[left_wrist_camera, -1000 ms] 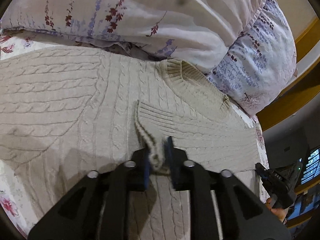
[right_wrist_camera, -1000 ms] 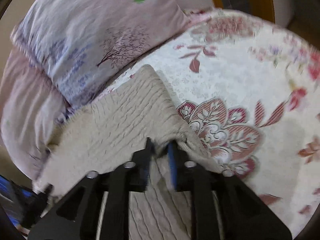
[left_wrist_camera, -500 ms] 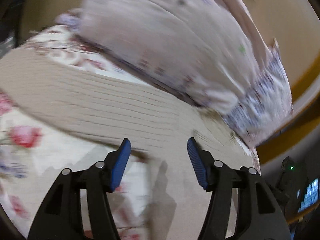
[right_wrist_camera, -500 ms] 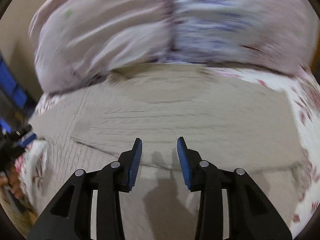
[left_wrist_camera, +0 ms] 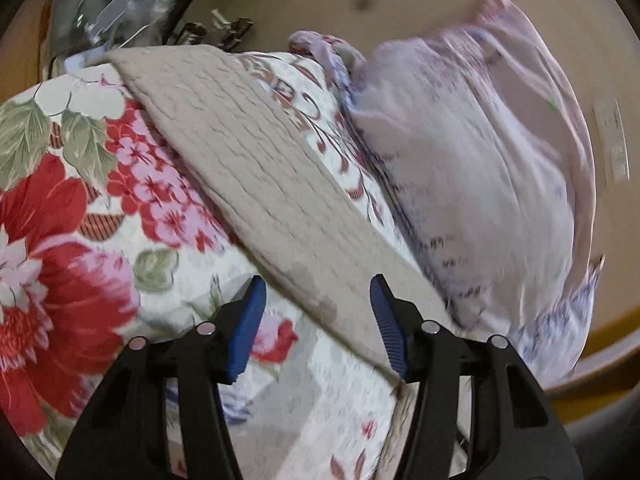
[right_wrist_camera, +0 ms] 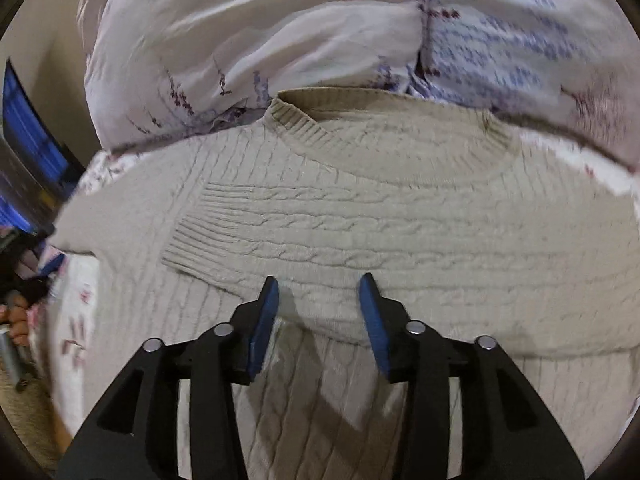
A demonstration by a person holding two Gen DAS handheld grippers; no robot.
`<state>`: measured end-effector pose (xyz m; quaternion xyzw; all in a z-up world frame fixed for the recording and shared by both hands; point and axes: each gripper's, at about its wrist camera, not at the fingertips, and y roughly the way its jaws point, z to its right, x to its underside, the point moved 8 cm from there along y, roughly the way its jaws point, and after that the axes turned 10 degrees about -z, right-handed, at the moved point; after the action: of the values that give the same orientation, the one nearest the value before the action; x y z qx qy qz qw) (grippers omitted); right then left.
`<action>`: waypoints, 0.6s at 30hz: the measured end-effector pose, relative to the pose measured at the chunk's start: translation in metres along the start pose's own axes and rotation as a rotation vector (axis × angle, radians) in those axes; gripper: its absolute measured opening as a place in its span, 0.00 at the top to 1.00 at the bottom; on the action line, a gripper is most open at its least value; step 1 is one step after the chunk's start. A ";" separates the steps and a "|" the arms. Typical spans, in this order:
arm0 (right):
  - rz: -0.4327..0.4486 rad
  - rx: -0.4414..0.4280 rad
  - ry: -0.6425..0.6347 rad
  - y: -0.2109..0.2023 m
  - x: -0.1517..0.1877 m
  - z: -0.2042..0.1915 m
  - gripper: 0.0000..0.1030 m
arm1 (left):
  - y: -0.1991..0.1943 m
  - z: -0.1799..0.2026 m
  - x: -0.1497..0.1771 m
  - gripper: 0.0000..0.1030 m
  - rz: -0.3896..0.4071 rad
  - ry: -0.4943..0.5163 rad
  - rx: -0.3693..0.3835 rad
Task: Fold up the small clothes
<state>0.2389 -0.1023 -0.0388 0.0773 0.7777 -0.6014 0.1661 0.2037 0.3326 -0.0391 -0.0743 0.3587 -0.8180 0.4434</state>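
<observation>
The right gripper [right_wrist_camera: 316, 312] hangs with its 2 blue pads spread wide, empty, just above the beige cable-knit sweater [right_wrist_camera: 360, 216]. A sleeve [right_wrist_camera: 280, 236] lies folded across the sweater's chest, its ribbed cuff toward the left of this view, and the ribbed neckline [right_wrist_camera: 304, 120] points at the pale floral pillows [right_wrist_camera: 248, 40]. The left gripper [left_wrist_camera: 316, 320] is likewise spread and holds nothing, poised over the sweater's edge [left_wrist_camera: 256, 168] where it meets the flowered bedspread [left_wrist_camera: 72, 216]. Blur makes it hard to tell, but neither gripper seems to touch the knit.
</observation>
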 end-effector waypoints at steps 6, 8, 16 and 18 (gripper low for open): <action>0.003 -0.032 0.001 -0.009 0.012 -0.002 0.47 | -0.004 -0.014 -0.029 0.50 0.062 -0.117 0.027; 0.009 -0.046 0.002 -0.015 0.016 -0.001 0.45 | -0.005 -0.019 -0.038 0.60 0.076 -0.125 0.008; 0.030 -0.061 0.057 -0.036 0.024 0.027 0.42 | -0.012 -0.012 -0.048 0.94 0.118 -0.102 -0.009; 0.048 -0.068 0.076 -0.043 0.024 0.037 0.42 | -0.018 0.007 -0.046 0.95 0.146 -0.065 -0.001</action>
<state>0.2087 -0.1509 -0.0163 0.1130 0.8013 -0.5671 0.1531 0.2219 0.3708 -0.0138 -0.0746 0.3491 -0.7804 0.5134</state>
